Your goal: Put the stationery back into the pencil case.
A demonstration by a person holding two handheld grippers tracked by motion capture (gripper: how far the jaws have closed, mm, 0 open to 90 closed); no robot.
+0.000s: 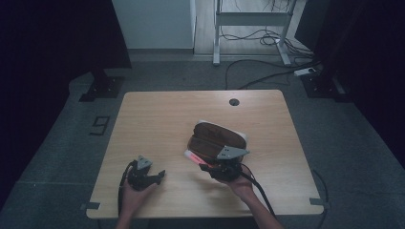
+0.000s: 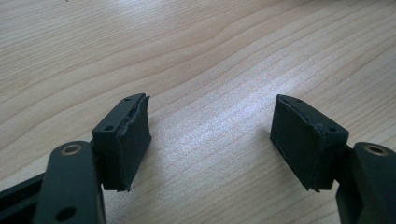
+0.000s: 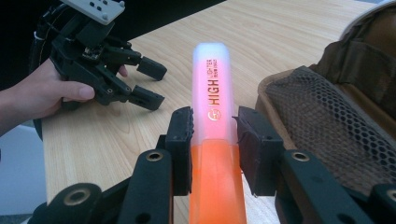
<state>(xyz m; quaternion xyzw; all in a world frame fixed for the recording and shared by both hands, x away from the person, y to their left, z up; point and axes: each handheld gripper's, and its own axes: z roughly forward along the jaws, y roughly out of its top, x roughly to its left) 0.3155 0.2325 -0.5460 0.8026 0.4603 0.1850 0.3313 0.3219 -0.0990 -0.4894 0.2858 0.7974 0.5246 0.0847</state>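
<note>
The tabletop (image 1: 157, 119) carried a brown pouch (image 1: 217, 138) lying open, its mesh inner pocket (image 3: 327, 116) facing up, with something white under its far edge. Just beside its near rim the right gripper (image 3: 214, 140) had its fingers (image 3: 180, 144) closed on an orange highlighter (image 3: 215, 121), gripping it where the pale cap meets the orange barrel, cap pointing away. The likeliest trouble, as I judged it, was the smooth round barrel twisting or sliding between the flat pads, since much of its length stuck out ahead of the grip. The pouch's stiff rim stood close alongside and could catch the cap if the pen swung toward it. The left gripper (image 1: 143, 175) rested well apart over bare wood, its fingers (image 2: 126, 140) spread wide and empty, so it blocked nothing.
</note>
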